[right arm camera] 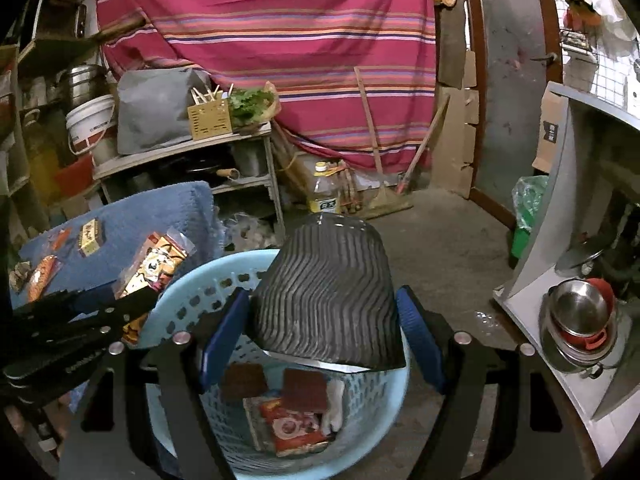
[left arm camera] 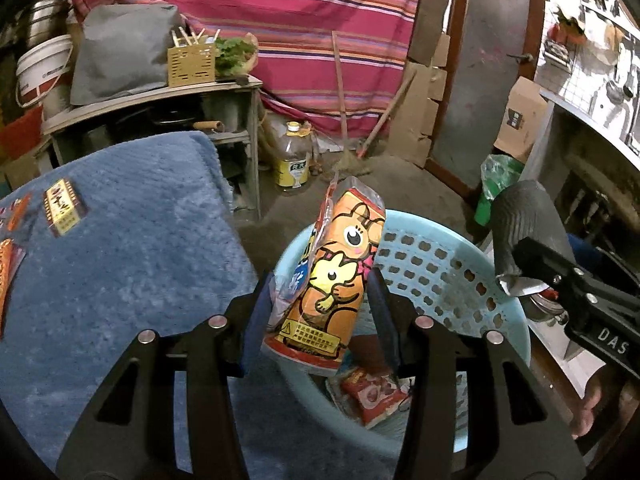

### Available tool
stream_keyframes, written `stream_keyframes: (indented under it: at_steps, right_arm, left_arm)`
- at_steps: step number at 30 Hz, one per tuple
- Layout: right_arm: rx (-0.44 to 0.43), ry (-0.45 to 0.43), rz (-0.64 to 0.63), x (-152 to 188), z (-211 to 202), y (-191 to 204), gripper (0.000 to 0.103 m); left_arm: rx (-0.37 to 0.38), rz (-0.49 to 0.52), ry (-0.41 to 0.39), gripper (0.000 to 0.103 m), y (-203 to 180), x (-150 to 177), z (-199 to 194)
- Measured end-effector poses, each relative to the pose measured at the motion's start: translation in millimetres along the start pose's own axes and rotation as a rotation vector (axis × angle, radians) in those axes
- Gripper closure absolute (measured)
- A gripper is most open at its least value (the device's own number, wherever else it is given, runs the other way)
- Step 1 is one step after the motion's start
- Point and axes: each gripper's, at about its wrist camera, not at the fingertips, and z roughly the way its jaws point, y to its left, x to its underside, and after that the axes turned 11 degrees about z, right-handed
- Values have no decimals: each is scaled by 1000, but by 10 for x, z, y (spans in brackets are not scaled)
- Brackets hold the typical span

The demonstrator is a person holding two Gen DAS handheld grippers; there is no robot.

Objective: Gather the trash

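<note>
An orange snack wrapper (left arm camera: pixel 336 268) printed with cartoon rabbits stands upright between the pads of my left gripper (left arm camera: pixel 320 312), which is shut on it. It hangs over the near rim of a light blue perforated basket (left arm camera: pixel 440 272). My right gripper (right arm camera: pixel 320 332) is shut on a black ribbed bag (right arm camera: pixel 324 292) with a silver lining, held above the same basket (right arm camera: pixel 188 280). At the bottom of the basket lie a red snack packet (right arm camera: pixel 292 428), two brown squares and something white. Several more wrappers (left arm camera: pixel 64 208) lie on the blue towel (left arm camera: pixel 140 260) to the left.
A shelf unit (left arm camera: pixel 160 96) with a bucket, grey bag and greens stands behind the towel. An oil bottle (left arm camera: pixel 294 160) and brooms (left arm camera: pixel 348 132) lean by the striped cloth. A green bag (left arm camera: pixel 500 176) and a counter with steel bowls (right arm camera: pixel 580 320) are on the right.
</note>
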Motion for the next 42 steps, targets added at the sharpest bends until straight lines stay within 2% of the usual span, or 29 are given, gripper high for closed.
stream_keyframes:
  at_steps: [7,10,13,17,23,25,28,31,34,42]
  right_arm:
    - [22,6,3,9,13,-99,28]
    - [13,6,-2,1,19,-88,28]
    - [7,9,-10,10,34,-47,28]
    - [13,23,-30,37,98,44,28]
    - [21,36,-65,83,185,237,28]
    - [37,40,-76,103,211,290,28]
    - [57,58,-61,122,262,316,17]
    - [83,62,-50,123,281,318,12]
    - [81,57,-50,117,263,373,11]
    - [-16,18,-104,139,122,942,10]
  left_arm:
    - [-4,47,4,54,-157,-96,51]
    - [-6,43,-4,43,-134,-130,22]
    - [-15,28,-29,38,-44,-164,-65]
    - [-47,-22,-63,23,191,-154,-256]
    - [-115,-79,-92,10,552,-58,-531]
    - [-127,-92,-91,8,671,-22,-603]
    - [-166,-107,-100,6,852,39,-742]
    - [-181,-121,-102,6,1027,96,-856]
    - [-210,-135,-106,6,1209,166,-975]
    - [-307,-187,-100,6,1769,389,-1232]
